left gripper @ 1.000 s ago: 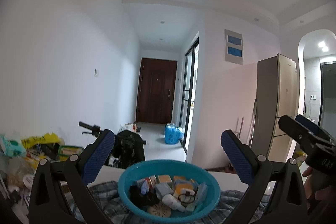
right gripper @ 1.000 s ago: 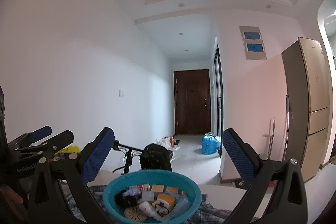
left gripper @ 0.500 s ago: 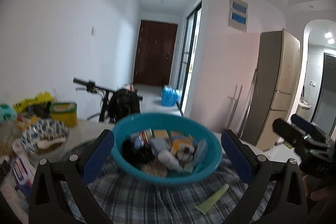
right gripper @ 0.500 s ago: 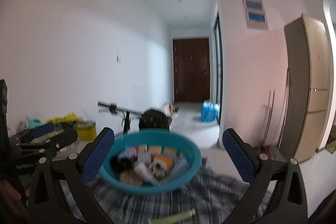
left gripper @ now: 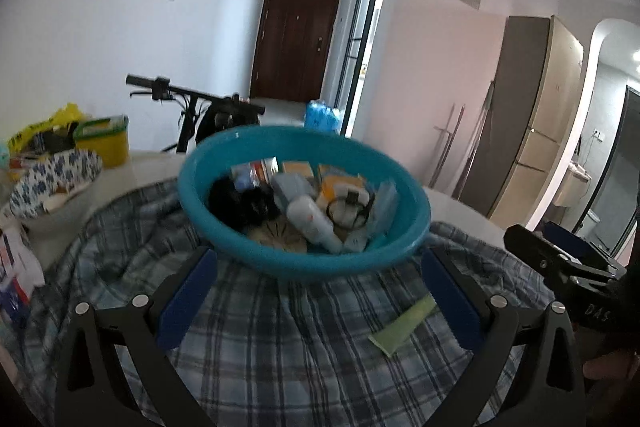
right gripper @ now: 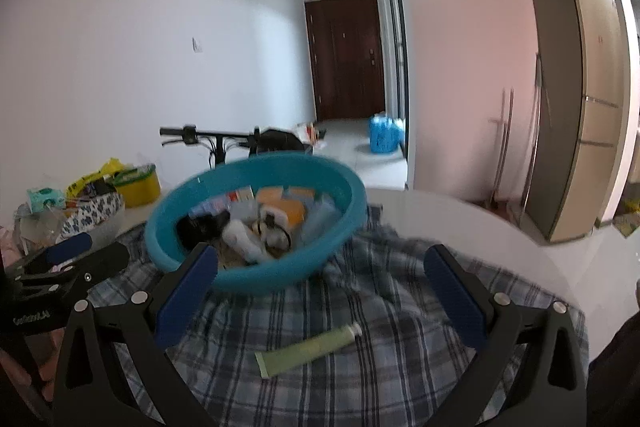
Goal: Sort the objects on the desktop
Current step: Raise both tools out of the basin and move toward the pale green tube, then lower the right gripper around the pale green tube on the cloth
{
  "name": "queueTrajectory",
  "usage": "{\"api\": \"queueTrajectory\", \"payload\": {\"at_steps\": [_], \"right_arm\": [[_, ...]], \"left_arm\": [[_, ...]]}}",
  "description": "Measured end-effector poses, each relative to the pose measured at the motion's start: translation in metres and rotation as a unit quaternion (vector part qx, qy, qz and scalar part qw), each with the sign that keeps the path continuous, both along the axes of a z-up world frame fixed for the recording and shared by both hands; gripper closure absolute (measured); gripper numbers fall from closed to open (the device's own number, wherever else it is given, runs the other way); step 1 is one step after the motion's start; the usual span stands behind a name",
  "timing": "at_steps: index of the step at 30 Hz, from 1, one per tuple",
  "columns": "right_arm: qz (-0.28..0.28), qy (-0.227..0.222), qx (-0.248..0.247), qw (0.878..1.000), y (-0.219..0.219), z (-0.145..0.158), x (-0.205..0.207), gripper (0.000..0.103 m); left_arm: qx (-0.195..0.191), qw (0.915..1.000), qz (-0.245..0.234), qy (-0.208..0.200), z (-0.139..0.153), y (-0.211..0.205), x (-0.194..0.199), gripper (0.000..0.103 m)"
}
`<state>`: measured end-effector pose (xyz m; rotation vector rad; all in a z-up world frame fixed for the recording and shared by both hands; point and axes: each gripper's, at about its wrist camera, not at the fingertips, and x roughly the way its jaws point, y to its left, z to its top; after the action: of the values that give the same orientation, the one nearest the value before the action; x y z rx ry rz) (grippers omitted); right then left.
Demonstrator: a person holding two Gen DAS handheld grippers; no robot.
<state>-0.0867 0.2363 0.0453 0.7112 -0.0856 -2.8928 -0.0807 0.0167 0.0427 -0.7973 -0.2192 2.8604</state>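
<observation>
Over the last second both views had been tilted down from ceiling to table, so sorting was judged about to begin. At left, the left gripper was held wide and empty; the round teal plastic basin of small items was seen ahead on the blue-grey checked cloth. A pale green tube lay between the right gripper's wide, empty jaws. A dark wooden door was seen beyond.

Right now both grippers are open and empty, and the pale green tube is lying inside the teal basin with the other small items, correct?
Not quite. The pale green tube lies outside the teal basin, on the plaid cloth in front of it, as the right wrist view shows. The rest holds: the left gripper and right gripper are open and empty.
</observation>
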Motion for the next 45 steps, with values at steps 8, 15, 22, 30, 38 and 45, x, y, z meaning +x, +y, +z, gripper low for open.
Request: {"api": "queueTrajectory", "payload": {"at_steps": [8, 15, 22, 30, 38, 45], "right_arm": [[0.02, -0.048, 0.012, 0.999, -0.013, -0.034, -0.002, 0.001], [0.026, -0.078, 0.018, 0.996, -0.02, -0.053, -0.007, 0.0], [0.02, -0.102, 0.032, 0.994, -0.024, -0.074, -0.016, 0.001], [0.022, -0.147, 0.025, 0.989, -0.021, -0.096, -0.036, 0.001], [0.022, -0.168, 0.024, 0.985, -0.023, -0.111, -0.043, 0.005], [0.04, -0.183, 0.042, 0.981, -0.039, -0.123, -0.046, 0.01]], "left_arm": [[-0.026, 0.999, 0.007, -0.036, -0.026, 0.009, -0.005, 0.0], [-0.026, 0.9974, 0.016, -0.065, -0.047, 0.001, -0.012, 0.0], [-0.024, 0.9951, 0.022, -0.093, -0.066, -0.004, -0.015, 0.0], [-0.016, 0.9931, 0.021, -0.114, -0.08, -0.005, -0.021, 0.0], [-0.026, 0.9911, 0.034, -0.126, -0.088, -0.009, -0.028, 0.0], [-0.047, 0.9875, 0.05, -0.142, -0.098, -0.011, -0.033, 0.0]]}}
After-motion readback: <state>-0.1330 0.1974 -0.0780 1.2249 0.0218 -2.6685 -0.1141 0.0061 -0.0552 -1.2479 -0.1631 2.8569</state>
